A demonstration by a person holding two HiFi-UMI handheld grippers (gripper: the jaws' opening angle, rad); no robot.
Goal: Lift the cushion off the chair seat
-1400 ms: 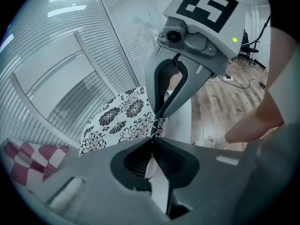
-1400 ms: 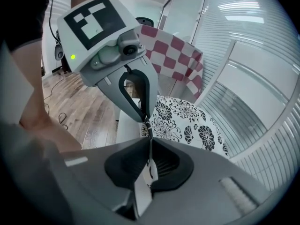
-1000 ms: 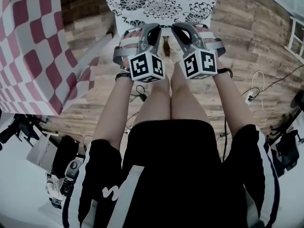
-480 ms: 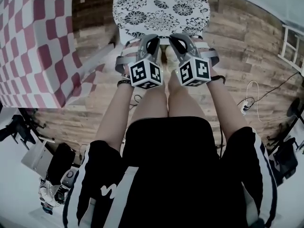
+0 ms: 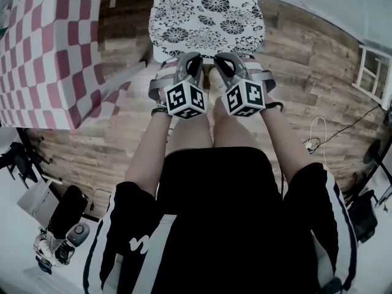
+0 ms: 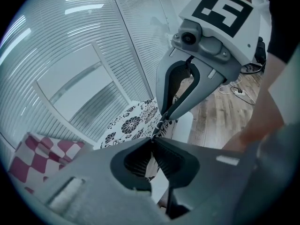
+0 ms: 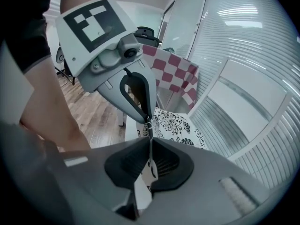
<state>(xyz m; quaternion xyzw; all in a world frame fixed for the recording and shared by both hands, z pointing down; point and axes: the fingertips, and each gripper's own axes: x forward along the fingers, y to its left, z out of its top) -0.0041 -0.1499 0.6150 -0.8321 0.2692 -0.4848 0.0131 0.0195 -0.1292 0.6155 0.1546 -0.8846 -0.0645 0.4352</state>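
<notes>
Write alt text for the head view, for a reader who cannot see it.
Seen from above, the left hand-held gripper and right hand-held gripper each pinch the near edge of a black-and-white floral cushion, jaws closed on it. Below them are the person's bare legs and black shorts; a red-and-white checked cloth hangs at left over a wooden floor.

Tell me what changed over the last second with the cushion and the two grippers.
The left gripper and right gripper rose together, lifting the cushion by its near edge. Nothing was taken or let go: both jaws stayed shut on that edge. The checked cloth stayed put.
</notes>
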